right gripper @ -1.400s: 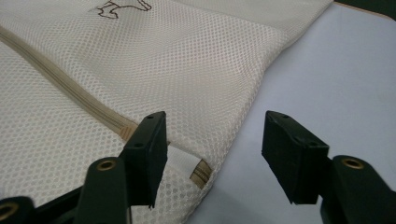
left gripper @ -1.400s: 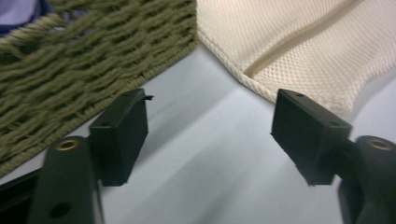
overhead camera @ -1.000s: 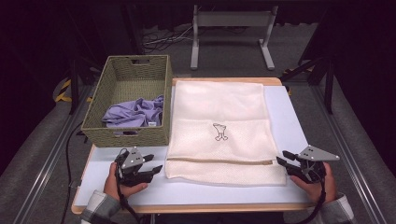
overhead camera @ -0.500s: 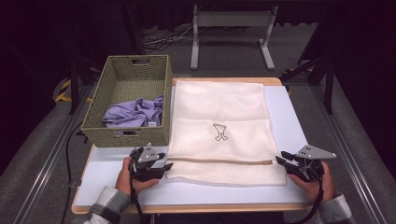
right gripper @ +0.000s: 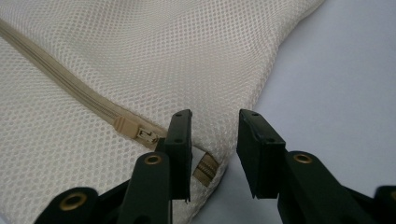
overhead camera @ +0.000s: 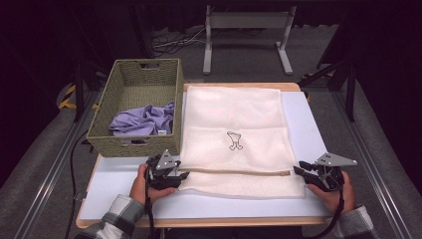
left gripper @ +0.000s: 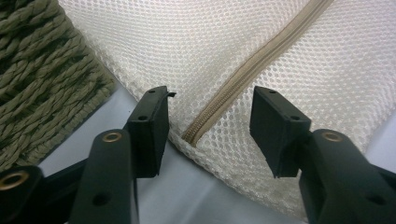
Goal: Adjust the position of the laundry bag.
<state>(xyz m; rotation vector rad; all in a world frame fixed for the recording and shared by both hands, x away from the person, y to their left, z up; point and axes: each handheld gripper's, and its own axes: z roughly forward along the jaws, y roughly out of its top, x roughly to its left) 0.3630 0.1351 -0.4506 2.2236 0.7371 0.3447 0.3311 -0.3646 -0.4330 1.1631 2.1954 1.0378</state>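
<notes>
A cream mesh bag (overhead camera: 234, 134) lies flat on the table (overhead camera: 119, 199), filling the middle of the high view, its zipper (overhead camera: 234, 172) running across near the lower edge. Just left of it a basket (overhead camera: 134, 107) holds a lilac cloth (overhead camera: 142, 119).

The step in hand looks like getting hold of the bag at both ends of the zipper, so it can be opened. The left tongs (overhead camera: 180, 175) sit at the bag's lower left corner. In the left gripper view they (left gripper: 210, 126) stand at middling width, astride the closed end of the zipper (left gripper: 243, 74), pads clear of the mesh. The right tongs (overhead camera: 298, 170) are at the bag's lower right corner. In the right gripper view they (right gripper: 212, 149) are narrower and have just been closing, with the bag's edge and the zipper's end tab between the jaws but no pad yet pressing on it. The slider (right gripper: 135, 130) lies just to the left of them in that view.

Next, each pair probably needs to drop onto the cloth and pinch. The right should take the slider's pull rather than the loose mesh. The left should clamp the corner firmly so the bag stays put against the pull.
</notes>
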